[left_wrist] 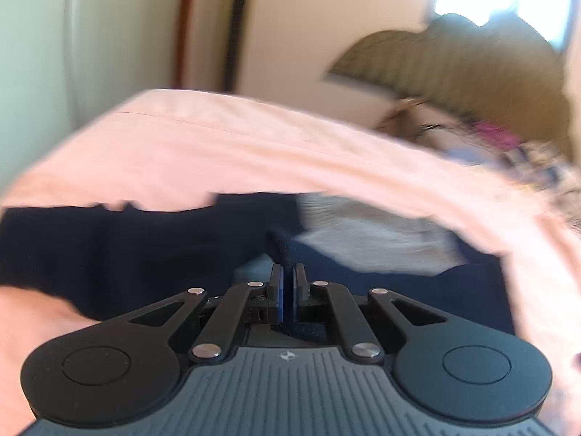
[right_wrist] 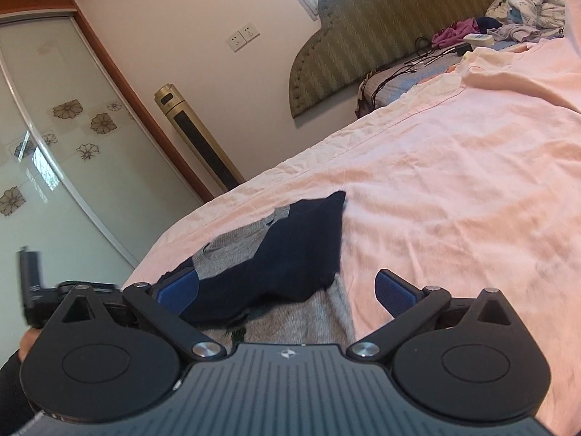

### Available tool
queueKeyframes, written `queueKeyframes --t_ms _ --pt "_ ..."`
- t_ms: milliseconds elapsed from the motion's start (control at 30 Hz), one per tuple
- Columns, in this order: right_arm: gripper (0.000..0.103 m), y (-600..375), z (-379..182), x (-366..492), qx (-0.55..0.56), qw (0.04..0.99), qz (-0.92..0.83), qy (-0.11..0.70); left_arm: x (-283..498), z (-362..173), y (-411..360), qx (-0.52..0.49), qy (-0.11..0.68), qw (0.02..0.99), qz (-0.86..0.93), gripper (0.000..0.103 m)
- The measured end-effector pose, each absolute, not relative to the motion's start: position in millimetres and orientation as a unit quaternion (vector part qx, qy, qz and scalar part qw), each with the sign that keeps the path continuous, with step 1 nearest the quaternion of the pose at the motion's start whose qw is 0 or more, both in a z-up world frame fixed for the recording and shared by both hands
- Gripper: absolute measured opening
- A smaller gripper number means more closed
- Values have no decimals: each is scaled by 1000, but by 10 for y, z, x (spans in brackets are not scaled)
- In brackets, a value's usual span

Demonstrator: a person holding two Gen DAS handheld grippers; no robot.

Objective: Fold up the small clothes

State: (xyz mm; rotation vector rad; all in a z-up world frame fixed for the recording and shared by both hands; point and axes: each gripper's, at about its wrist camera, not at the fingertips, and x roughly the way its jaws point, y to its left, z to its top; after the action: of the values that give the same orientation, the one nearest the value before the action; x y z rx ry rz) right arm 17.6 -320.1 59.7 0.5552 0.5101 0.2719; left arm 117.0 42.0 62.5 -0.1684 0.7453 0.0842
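Observation:
A small navy and grey garment (right_wrist: pixel 290 254) lies on the pink bedsheet (right_wrist: pixel 454 181). In the left wrist view the garment (left_wrist: pixel 145 247) fills the middle, navy with a grey part (left_wrist: pixel 370 239) on the right. My left gripper (left_wrist: pixel 288 272) is shut on a navy fold of the garment. My right gripper (right_wrist: pixel 287 287) is open, its jaws spread wide over the garment's near part, with the blue pad (right_wrist: pixel 178 290) of the left finger on the cloth. The left wrist view is blurred.
A green padded headboard (right_wrist: pixel 399 36) stands at the far end of the bed. A pile of clothes (right_wrist: pixel 526 11) and black cables (right_wrist: pixel 428 58) lie near it. A gold tower fan (right_wrist: pixel 196 134) and a sliding wardrobe door (right_wrist: pixel 54 145) stand to the left.

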Motion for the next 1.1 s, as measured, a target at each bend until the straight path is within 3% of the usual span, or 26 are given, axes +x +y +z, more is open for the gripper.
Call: queueKeyframes --t_ms 100,200,367,433,500,533,567,700,767,833,867,933,1000,1067,1100 --pt "103 -3296 541 597 309 898 144 279 1280 275 431 -54 426 903 33 6" --pt "103 -3293 458 1114 343 869 163 317 1165 198 418 -52 401 914 44 9" --pt "87 -3034 302 1835 320 858 147 374 959 320 520 -120 379 915 63 10" --pt "86 -2874 192 2020 292 856 138 404 824 369 446 -123 351 928 33 11" --pt "71 -2691 164 2050 246 874 138 395 850 325 283 -95 366 926 -16 24" --pt "29 -2590 159 2066 208 881 125 406 937 245 212 -85 388 917 -28 29" --pt "18 -2551 164 2061 184 887 112 409 1009 156 176 -81 403 911 -31 34" --pt "9 -2883 185 2054 212 882 85 412 1074 91 179 -97 379 919 -48 58" --pt "6 -3060 140 2022 233 880 73 407 1087 91 164 -87 379 920 -52 58" --pt "7 -3103 149 1958 248 878 71 404 962 162 205 -102 367 923 -55 58" --pt "23 -3103 205 1889 262 879 69 392 838 221 279 -115 353 927 -54 59" --pt "32 -3036 378 1690 279 891 84 350 615 303 569 -160 316 935 -29 60" --pt "49 -2868 517 1483 282 895 132 318 455 297 1025 -236 287 928 36 71" --pt "83 -2625 542 1336 262 895 179 312 331 193 1591 -341 268 893 122 73" --pt "86 -2495 517 1288 246 896 193 316 286 117 1864 -391 263 867 162 73"
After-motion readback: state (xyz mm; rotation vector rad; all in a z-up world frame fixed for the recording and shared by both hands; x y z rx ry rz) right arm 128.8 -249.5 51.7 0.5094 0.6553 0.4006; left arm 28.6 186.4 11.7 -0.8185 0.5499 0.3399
